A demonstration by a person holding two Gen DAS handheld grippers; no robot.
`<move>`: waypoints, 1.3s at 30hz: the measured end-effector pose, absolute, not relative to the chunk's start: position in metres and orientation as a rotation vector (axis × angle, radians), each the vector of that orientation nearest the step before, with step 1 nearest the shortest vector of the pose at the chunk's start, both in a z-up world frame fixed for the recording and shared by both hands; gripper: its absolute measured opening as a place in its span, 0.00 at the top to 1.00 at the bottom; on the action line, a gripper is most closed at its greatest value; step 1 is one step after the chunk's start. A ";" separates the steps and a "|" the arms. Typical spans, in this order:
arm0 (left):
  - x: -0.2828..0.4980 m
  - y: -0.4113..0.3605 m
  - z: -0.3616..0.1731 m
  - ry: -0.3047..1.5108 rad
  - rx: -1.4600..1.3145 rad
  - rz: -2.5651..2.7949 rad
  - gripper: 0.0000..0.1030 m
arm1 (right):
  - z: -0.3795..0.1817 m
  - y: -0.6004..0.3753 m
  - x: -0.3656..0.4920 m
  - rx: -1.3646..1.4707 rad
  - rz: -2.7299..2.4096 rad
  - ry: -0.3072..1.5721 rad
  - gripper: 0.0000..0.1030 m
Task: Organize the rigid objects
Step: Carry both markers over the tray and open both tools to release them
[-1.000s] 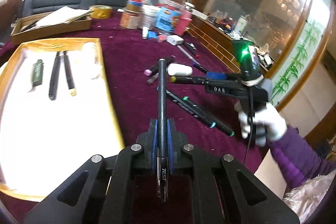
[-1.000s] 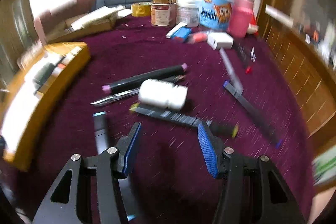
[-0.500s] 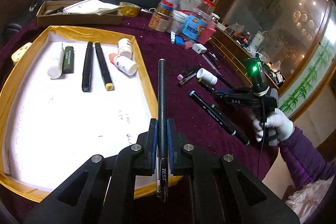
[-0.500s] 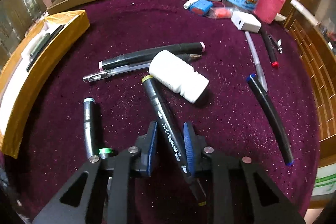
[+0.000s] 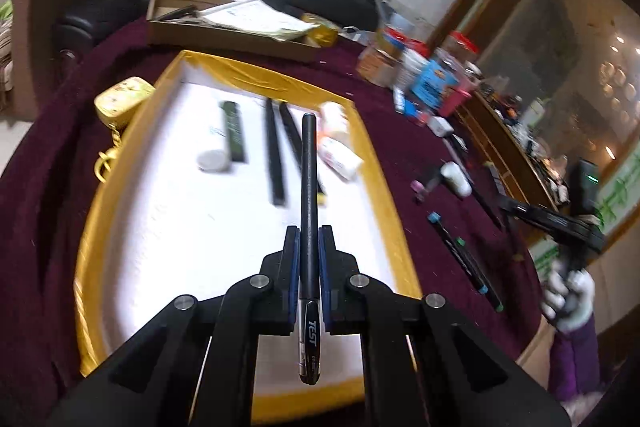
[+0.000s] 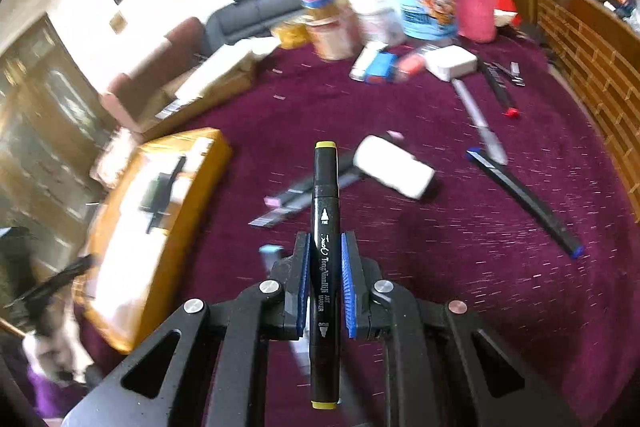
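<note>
My left gripper (image 5: 309,243) is shut on a black pen (image 5: 308,187) and holds it above the white floor of the gold-rimmed tray (image 5: 384,183). The tray holds black markers (image 5: 274,155), a dark green bar (image 5: 233,133) and small white bottles (image 5: 340,157). My right gripper (image 6: 325,263) is shut on a black marker with yellow ends (image 6: 325,227), lifted above the maroon cloth. On the cloth lie a white bottle (image 6: 394,166), a pink-tipped marker (image 6: 304,197), a blue-tipped marker (image 6: 524,201) and a silver pen (image 6: 478,121). The tray also shows at left in the right wrist view (image 6: 192,203).
Jars and tubs (image 6: 424,7) crowd the far side of the table with a white adapter (image 6: 452,63). A cardboard box with papers (image 5: 224,23) lies behind the tray. A yellow case (image 5: 122,99) sits left of the tray. More markers (image 5: 464,251) lie right of it.
My left gripper has swung left with the pen, from over the tray's right rim to over its floor. My right gripper has lifted the yellow-ended marker off the cloth.
</note>
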State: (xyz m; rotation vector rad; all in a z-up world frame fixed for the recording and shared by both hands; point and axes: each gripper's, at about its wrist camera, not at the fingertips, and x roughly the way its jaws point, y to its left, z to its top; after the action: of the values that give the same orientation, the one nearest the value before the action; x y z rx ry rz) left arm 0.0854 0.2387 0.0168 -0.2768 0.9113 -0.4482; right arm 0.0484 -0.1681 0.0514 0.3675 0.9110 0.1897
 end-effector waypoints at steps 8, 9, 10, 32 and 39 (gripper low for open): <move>0.132 0.254 0.003 0.980 -0.238 -0.331 0.94 | 0.056 -0.067 0.080 0.382 0.359 0.952 0.87; 0.134 0.256 0.002 0.988 -0.240 -0.323 0.94 | 0.054 -0.054 0.085 0.376 0.371 0.957 0.87; 0.136 0.258 0.001 0.994 -0.241 -0.316 0.94 | 0.051 -0.042 0.091 0.370 0.386 0.973 0.87; 0.193 0.275 -0.020 1.078 -0.224 -0.207 0.94 | -0.014 0.104 0.178 0.491 0.432 1.167 0.87; 0.194 0.274 -0.016 1.067 -0.223 -0.219 0.78 | -0.014 0.113 0.181 0.431 0.383 1.167 0.87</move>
State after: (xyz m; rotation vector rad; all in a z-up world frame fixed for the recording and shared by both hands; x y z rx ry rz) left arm 0.1936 0.2742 -0.0159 -0.2231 1.0674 -0.2193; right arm 0.1813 0.1125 -0.0141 0.4312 1.1673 0.3830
